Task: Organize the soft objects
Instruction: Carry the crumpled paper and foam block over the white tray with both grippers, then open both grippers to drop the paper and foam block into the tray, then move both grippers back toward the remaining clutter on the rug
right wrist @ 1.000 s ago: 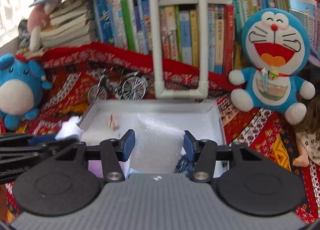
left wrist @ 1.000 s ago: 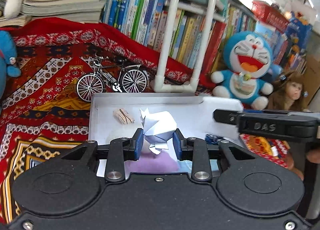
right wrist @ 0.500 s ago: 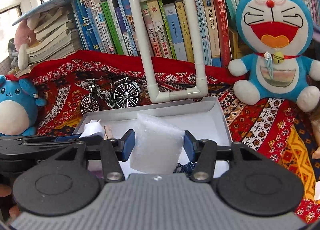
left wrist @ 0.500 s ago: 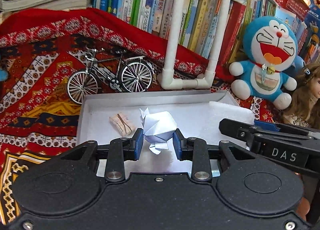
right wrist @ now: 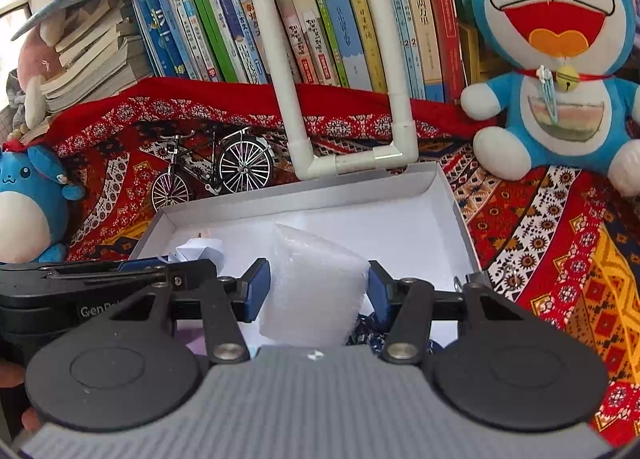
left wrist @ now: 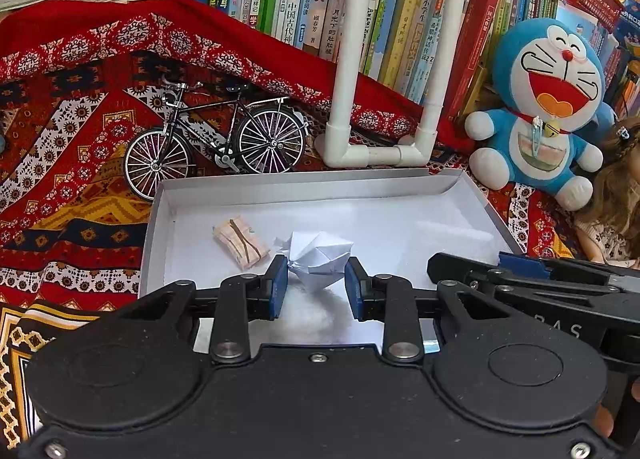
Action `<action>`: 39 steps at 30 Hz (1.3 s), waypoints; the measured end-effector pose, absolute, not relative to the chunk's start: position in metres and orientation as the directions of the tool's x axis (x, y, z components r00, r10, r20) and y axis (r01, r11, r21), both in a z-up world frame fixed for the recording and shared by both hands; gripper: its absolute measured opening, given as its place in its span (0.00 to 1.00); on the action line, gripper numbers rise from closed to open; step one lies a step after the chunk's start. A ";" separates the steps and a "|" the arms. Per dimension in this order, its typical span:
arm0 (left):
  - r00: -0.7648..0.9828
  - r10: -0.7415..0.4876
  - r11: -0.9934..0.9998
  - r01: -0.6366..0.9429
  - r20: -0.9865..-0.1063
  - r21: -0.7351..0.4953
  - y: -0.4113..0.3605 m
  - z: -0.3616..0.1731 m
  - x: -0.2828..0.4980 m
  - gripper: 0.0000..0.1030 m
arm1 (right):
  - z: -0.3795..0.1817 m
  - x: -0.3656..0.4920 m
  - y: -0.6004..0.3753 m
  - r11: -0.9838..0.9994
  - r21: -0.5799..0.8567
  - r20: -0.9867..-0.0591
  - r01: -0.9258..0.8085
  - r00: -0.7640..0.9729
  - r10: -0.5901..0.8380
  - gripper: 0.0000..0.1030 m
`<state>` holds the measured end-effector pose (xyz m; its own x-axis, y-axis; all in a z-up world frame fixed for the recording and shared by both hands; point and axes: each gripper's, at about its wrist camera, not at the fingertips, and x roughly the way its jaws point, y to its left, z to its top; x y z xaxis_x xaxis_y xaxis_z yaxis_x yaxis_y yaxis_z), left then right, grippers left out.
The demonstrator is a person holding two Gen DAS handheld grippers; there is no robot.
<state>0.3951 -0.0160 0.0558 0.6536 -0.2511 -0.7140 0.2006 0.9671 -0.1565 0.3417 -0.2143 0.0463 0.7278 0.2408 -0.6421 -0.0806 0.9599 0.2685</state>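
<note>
Red patterned cloth (left wrist: 80,163) covers the surface before a row of books, carrying a shallow white box (left wrist: 160,227). Over the box's near edge, the left gripper (left wrist: 316,279) pinches a folded white paper shape (left wrist: 320,255). Beside it, the right gripper (right wrist: 318,287) clamps a white foam-wrap piece (right wrist: 316,283); a banded brown bundle (left wrist: 240,241) lies near the box's left wall.

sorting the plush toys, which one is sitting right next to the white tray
The blue and white cat plush, sitting just past the tray's far right corner. The round blue plush sits farther off, to the left beyond the toy bicycle.
</note>
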 end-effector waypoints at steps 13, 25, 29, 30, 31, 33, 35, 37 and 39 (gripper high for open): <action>0.675 -0.233 0.971 0.206 -0.700 -0.124 -0.013 0.069 0.379 0.41 | 0.044 0.332 -0.218 0.958 0.279 -0.652 -0.061 0.721 0.236 0.69; 0.719 -0.254 0.966 0.217 -0.647 -0.137 -0.004 0.107 0.339 0.66 | 0.077 0.299 -0.230 0.965 0.250 -0.590 -0.073 0.779 0.212 0.82; 0.742 -0.255 0.965 0.236 -0.620 -0.115 -0.007 0.120 0.319 0.72 | 0.089 0.283 -0.229 0.971 0.217 -0.562 -0.097 0.801 0.206 0.86; 0.746 -0.262 0.963 0.243 -0.612 -0.115 -0.008 0.124 0.313 0.72 | 0.093 0.279 -0.229 0.972 0.214 -0.556 -0.102 0.805 0.207 0.87; 0.749 -0.267 0.961 0.249 -0.606 -0.116 -0.008 0.127 0.307 0.72 | 0.096 0.275 -0.230 0.972 0.212 -0.549 -0.106 0.810 0.208 0.88; 0.755 -0.279 0.958 0.259 -0.594 -0.122 -0.009 0.134 0.295 0.74 | 0.102 0.265 -0.232 0.972 0.211 -0.532 -0.107 0.821 0.206 0.91; 0.761 -0.292 0.954 0.272 -0.579 -0.123 -0.009 0.141 0.282 0.75 | 0.108 0.256 -0.234 0.970 0.215 -0.512 -0.114 0.832 0.211 0.95; 0.769 -0.303 0.951 0.285 -0.563 -0.123 -0.010 0.147 0.270 0.77 | 0.113 0.246 -0.237 0.967 0.224 -0.495 -0.122 0.840 0.221 0.98; 0.777 -0.314 0.948 0.288 -0.545 -0.135 -0.009 0.153 0.256 0.78 | 0.118 0.235 -0.241 0.965 0.228 -0.484 -0.131 0.845 0.229 1.00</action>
